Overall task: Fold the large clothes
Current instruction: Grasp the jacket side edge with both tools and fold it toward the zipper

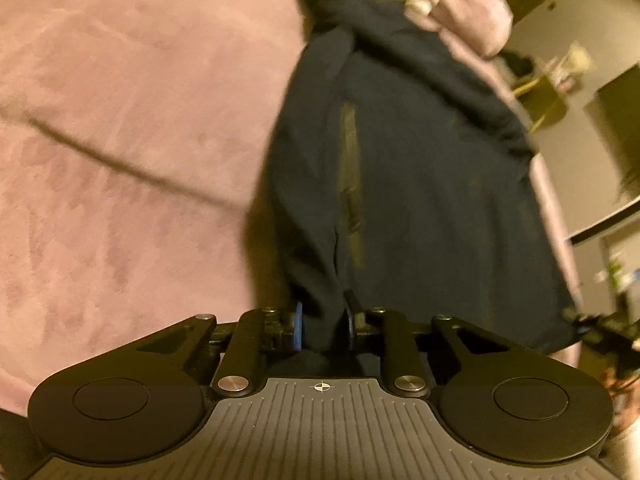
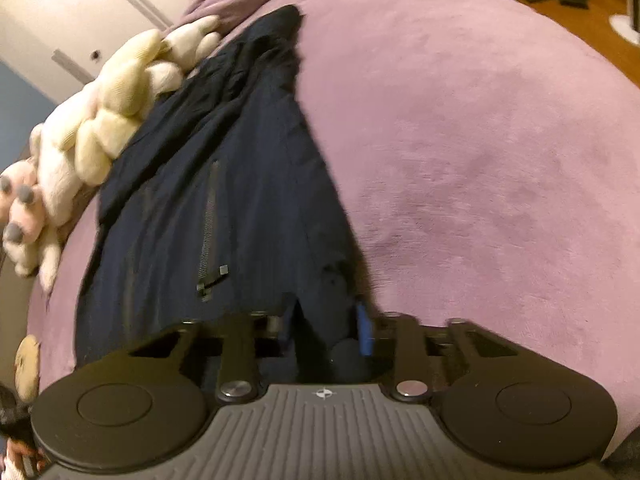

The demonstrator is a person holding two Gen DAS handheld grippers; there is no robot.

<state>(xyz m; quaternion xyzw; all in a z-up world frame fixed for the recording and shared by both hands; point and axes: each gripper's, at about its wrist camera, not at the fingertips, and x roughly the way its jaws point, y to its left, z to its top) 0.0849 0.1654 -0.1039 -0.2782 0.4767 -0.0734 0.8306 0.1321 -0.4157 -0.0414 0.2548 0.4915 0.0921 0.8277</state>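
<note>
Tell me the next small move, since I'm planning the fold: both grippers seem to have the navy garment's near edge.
Probably carry that edge forward over the navy garment toward the plush toy: left gripper and right gripper both pinch it, and it lies lengthwise on the pink blanket.

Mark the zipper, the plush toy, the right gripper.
zipper (image 2: 209, 224), right wrist view, mid-length of its teeth.
plush toy (image 2: 116, 92), right wrist view, cream body.
right gripper (image 2: 326, 326), right wrist view, between fingertips, on dark fabric.
</note>
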